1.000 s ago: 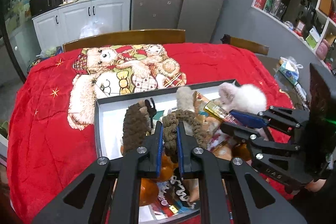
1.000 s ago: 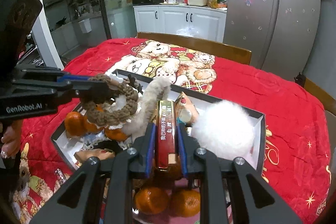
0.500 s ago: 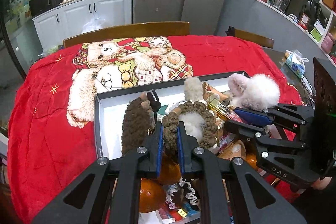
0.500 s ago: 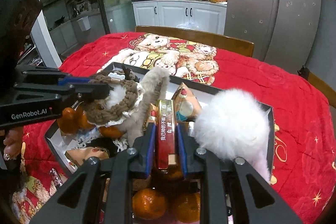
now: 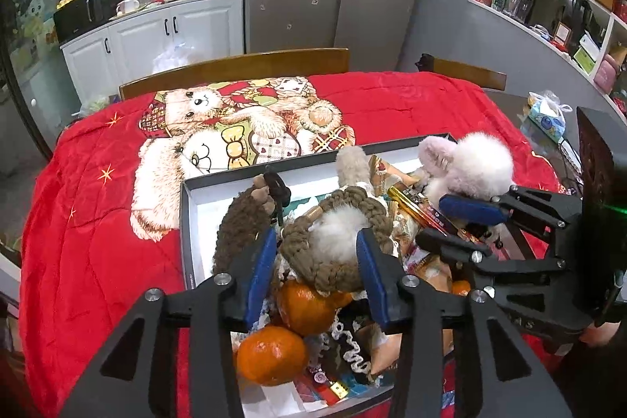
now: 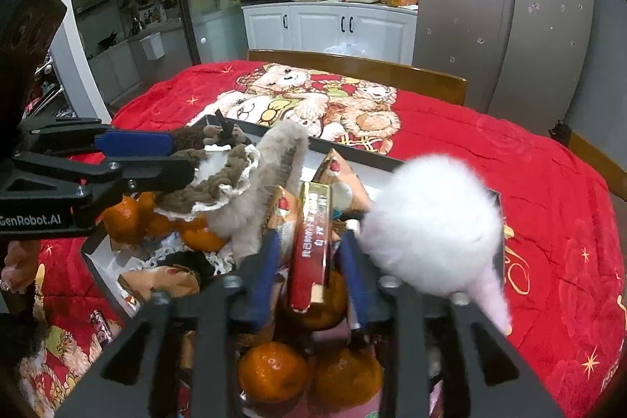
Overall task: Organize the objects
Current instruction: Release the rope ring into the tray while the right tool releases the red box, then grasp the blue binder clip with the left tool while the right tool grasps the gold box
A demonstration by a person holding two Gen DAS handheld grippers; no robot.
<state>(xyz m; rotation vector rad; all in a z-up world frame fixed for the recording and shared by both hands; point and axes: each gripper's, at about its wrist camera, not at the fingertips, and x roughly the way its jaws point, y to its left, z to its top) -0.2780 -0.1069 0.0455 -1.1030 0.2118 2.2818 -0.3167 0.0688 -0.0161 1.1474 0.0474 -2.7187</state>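
Landmark = shallow black-rimmed box w/ white inside [image 5: 188, 222], on the red quilted cloth w/ bear print [image 5: 98, 222]; it's piled full.

Left gripper [image 5: 315, 263]: jaws wide apart, gripping nothing. They straddle the brown crocheted ring w/ white fluffy centre [image 5: 341, 241], which lies mid-box on top of the round orange mandarins [image 5: 309, 304]. Looks like a release: ring sits on the heap w/ daylight at both pads, prob. parked there b/c no bare floor is left in that part of the box.

Right gripper [image 6: 311, 257]: jaws part-open, flanking the long red-and-gold foil packet [image 6: 311, 241] w/o clear contact; blurred, so can't be sure. Packet leans on a mandarin at the near end of the box. Its long axis runs along the fingers, gold end pointing to the box's far rim, tilted up.

Big white fluffy pompom [image 6: 435, 222] fills the box's right side, touching the right finger.
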